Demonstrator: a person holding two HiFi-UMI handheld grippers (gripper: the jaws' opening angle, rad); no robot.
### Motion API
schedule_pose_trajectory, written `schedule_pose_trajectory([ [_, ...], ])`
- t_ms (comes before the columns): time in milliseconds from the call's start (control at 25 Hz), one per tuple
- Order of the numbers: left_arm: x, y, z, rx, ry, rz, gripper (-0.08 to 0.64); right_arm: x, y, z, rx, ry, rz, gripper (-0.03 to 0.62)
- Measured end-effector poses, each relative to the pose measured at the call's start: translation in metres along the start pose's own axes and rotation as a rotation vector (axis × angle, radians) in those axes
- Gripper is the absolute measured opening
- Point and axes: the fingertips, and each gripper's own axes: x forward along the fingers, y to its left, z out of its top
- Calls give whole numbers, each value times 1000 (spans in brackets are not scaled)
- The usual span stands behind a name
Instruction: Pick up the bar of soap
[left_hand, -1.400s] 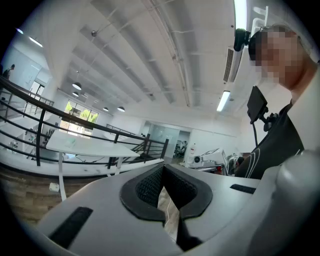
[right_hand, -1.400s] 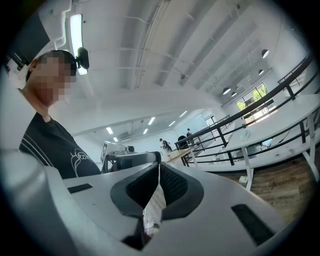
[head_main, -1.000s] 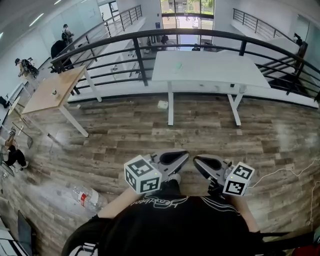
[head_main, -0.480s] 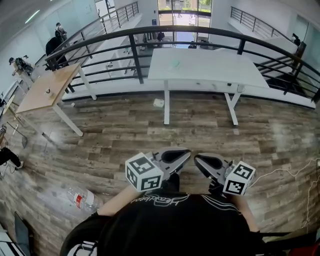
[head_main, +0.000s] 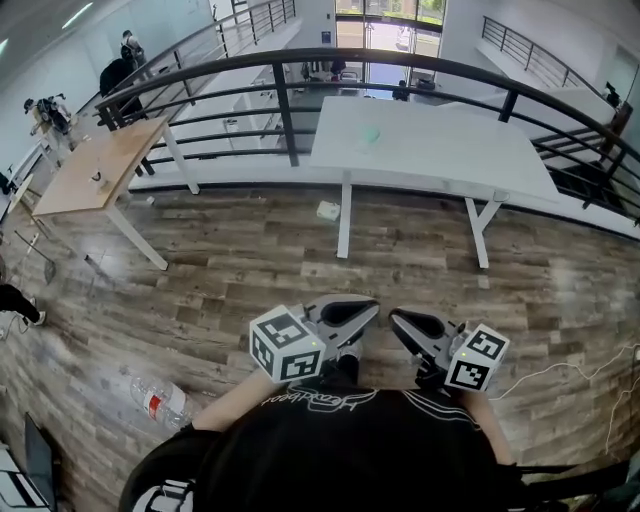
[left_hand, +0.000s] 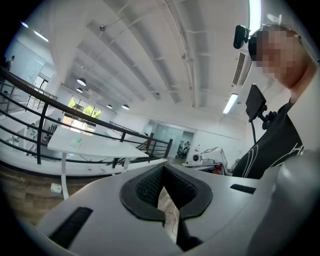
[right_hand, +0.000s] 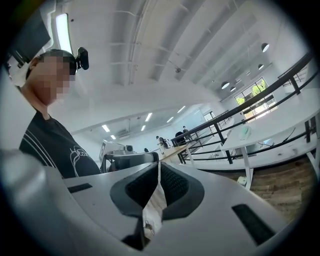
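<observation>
Head view: the left gripper (head_main: 370, 310) and right gripper (head_main: 397, 319) are held close in front of the person's torso, just beside each other, tips toed in toward one another. Both sets of jaws are closed and hold nothing. I take the small pale-green lump to be the bar of soap (head_main: 371, 131). It sits on the white table (head_main: 450, 150), straight ahead of the jaws and well apart from them, with bare wood floor (head_main: 250, 270) between. It lies almost on the midline between the two tips, a hair closer to the left gripper's side, so neither hand is clearly nearer. Its long axis is too small to read from here.

Left gripper view: the left gripper (left_hand: 164, 192) has its jaws shut tip to tip with nothing between the pads. The bar of soap (left_hand: 76, 142) shows far off and left of the jaw line, on the white table (left_hand: 110, 149). This gripper is angled inward, so it isn't aimed at the soap.

Right gripper view: the right gripper (right_hand: 158, 185) mirrors that, with jaws shut and empty. The bar of soap (right_hand: 244, 132) is far off and right of the jaw line, on the white table (right_hand: 285, 125).

My read: nothing has been reached yet, and the gap ahead has to be closed first. Whichever gripper goes in needs to swing outward onto the soap's line and open its jaws — settle the grasp direction once the soap's long side is visible.
</observation>
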Motion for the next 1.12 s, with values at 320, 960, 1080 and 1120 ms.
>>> schedule_pose_trajectory([
  [320,50,123,48,-25,33,-11,8,68,-111,53,48,-5,-20,20],
  [960,134,313,130,-2,30,-45,8,152,-285,136,39,-13,-104,20],
  [1080,140,323,128,-9,36,-43,8,153,-294,131,46,-12,-116,20],
  [1120,142,325,129,-7,35,-43,8,153,-296,129,48,-11,-119,20],
])
